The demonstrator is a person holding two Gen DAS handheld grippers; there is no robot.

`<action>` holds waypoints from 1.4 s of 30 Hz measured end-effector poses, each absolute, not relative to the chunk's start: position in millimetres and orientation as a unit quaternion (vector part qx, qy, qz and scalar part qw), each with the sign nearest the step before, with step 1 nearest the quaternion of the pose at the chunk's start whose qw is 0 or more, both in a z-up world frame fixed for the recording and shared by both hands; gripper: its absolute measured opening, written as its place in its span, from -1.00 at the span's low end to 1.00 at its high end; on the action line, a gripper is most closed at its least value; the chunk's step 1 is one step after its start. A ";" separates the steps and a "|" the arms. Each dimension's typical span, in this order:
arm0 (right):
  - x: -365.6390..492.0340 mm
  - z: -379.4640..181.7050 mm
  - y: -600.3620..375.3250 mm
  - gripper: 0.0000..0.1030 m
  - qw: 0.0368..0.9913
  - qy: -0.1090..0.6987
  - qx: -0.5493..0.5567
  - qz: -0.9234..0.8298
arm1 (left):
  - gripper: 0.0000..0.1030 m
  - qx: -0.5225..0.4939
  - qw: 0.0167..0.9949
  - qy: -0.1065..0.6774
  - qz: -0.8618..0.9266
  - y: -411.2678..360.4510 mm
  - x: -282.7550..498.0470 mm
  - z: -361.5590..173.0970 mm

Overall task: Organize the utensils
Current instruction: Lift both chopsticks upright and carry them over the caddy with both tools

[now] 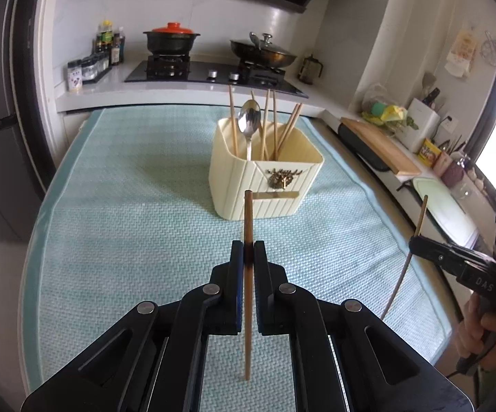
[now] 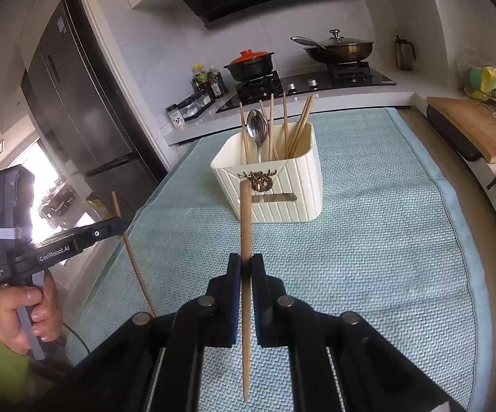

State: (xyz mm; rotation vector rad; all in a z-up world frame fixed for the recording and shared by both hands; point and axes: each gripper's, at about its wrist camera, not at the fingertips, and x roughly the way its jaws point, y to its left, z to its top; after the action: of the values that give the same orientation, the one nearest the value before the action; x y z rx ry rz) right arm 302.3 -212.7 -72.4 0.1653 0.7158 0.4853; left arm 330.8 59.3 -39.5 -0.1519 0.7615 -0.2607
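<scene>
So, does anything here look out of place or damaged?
Nothing stands out. Each gripper, left and right, holds one chopstick upright. The holder stands straight on the mat.

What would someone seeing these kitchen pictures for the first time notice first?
Each gripper pinches one upright chopstick: the left gripper holds a darker chopstick, the right gripper a paler one. Beyond them, a cream holder with chopsticks and a spoon stands on the pale green mat.
</scene>
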 end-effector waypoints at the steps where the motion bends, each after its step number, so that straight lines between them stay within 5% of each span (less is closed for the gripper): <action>1: 299.4 -68.2 -214.6 -0.88 0.908 0.339 0.080 0.234 | -0.93 -0.077 0.919 0.365 -0.128 61.2 326.4 -36.4; 13: 265.3 -23.5 -216.9 -0.88 0.934 0.262 0.067 0.232 | -0.93 -0.091 0.934 0.318 -0.138 69.3 291.4 -0.8; 42: 266.0 -30.0 -211.4 -0.88 0.932 0.279 0.056 0.223 | -0.93 -0.026 0.943 0.316 -0.099 46.6 295.0 -10.8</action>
State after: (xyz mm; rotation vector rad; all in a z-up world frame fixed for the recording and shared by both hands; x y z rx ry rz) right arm 266.0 -211.4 -30.0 0.1147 0.5707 0.4562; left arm 295.0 46.6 -10.8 -0.0531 0.6444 -0.2010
